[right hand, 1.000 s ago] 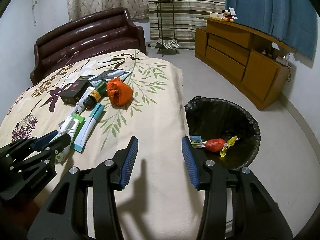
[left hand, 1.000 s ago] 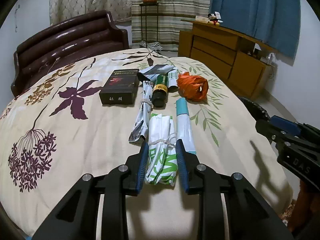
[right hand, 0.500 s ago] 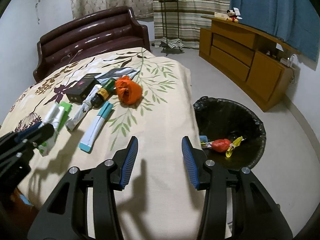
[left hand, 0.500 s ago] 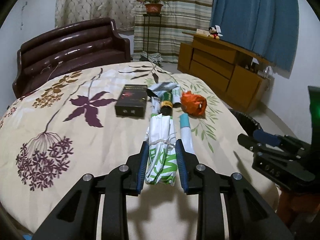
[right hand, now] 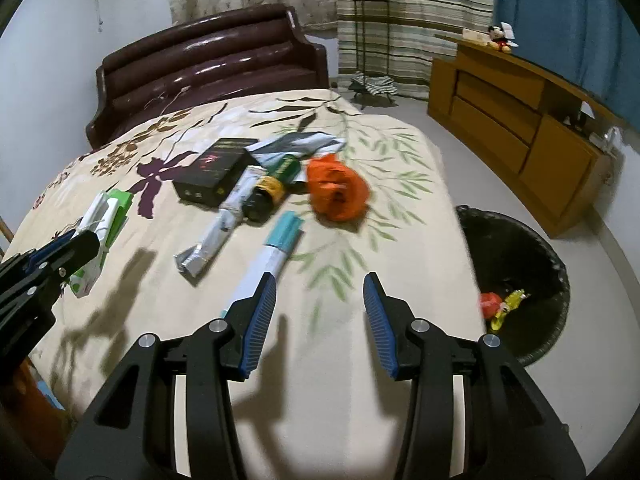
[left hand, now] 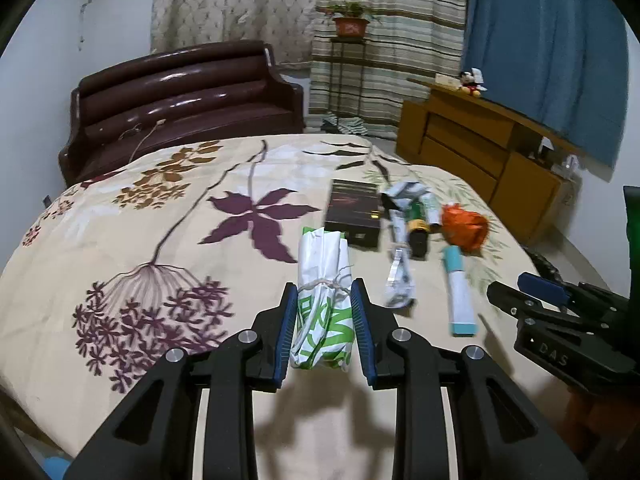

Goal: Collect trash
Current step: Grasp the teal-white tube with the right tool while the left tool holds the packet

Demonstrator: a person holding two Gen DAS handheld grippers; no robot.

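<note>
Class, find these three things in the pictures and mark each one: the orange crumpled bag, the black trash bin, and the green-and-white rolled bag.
orange crumpled bag (right hand: 338, 192), right wrist view, middle of its crumpled body.
black trash bin (right hand: 560, 268), right wrist view, far rim of the liner.
green-and-white rolled bag (left hand: 324, 300), left wrist view, printed part between the left gripper's fingers.

Left gripper (left hand: 324, 328): matte black plastic frame, triangular cut-outs in the arms, round silver screws at the pivots, blue ribbed pads (left hand: 285, 330) lining the fingers. Right gripper (right hand: 320, 320): same black frame, silver screws, blue ribbed pads (right hand: 260, 318); white "DAS" lettering on its side.
</note>
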